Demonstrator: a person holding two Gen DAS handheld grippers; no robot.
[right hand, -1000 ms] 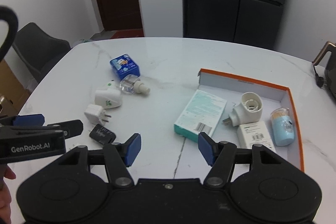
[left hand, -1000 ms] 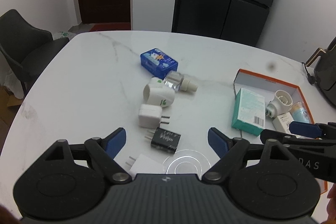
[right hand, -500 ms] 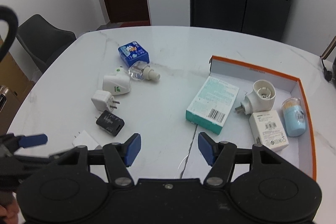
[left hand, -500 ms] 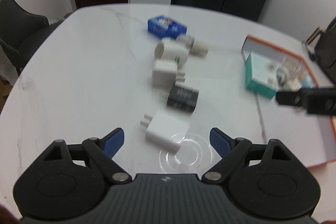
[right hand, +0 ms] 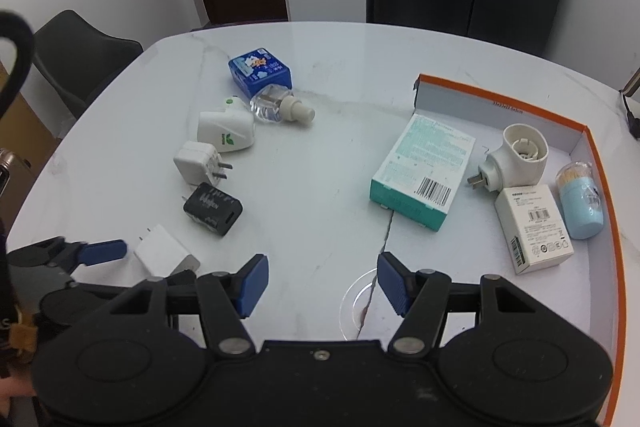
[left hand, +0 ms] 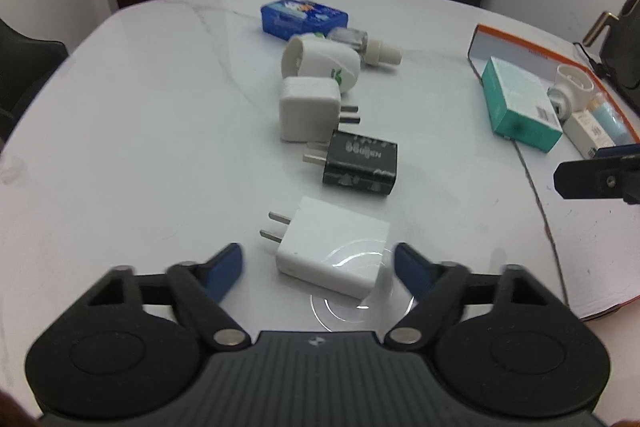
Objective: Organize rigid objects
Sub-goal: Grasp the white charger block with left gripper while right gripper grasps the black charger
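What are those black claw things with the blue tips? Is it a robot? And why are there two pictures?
No robot: a person holds one pair of tongs in each hand, each carrying a camera that looks along its fingers. One picture is from the left tongs, one from the right tongs. Neither holds anything. The left tongs are closing around a flat white charger without touching it. On the marble table also lie a black charger, a white cube plug and a blue box. The orange-edged tray holds a teal box.
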